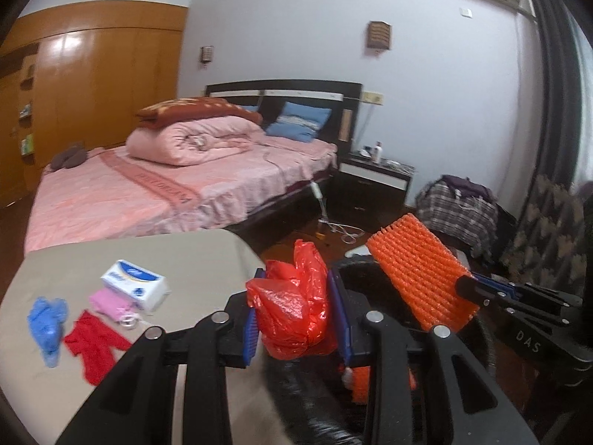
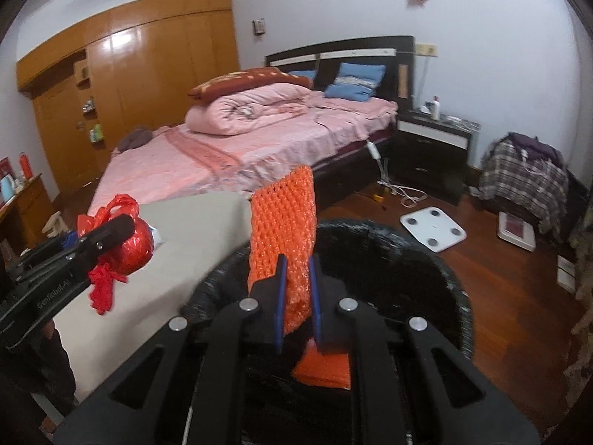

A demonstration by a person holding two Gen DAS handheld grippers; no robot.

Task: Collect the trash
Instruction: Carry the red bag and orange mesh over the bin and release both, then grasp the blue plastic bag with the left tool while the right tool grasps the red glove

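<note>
Holding: left gripper [image 1: 296, 309] pinches a crumpled red plastic bag [image 1: 292, 307], jaws partway closed on it; right gripper [image 2: 298, 293] is nearly shut on the lower edge of an orange foam net [image 2: 283, 230].
Handling: both look light, soft and crushable; bag film slippery, so grip bunched folds; net springy, pinch an edge.
Position: net stands above the black bin [image 2: 426, 259]; bag hangs beside it at the table [image 1: 185, 259] edge.
Remaining: blue glove [image 1: 48, 319], red scrap [image 1: 94, 345], tissue pack [image 1: 135, 289] lie on the table.
</note>
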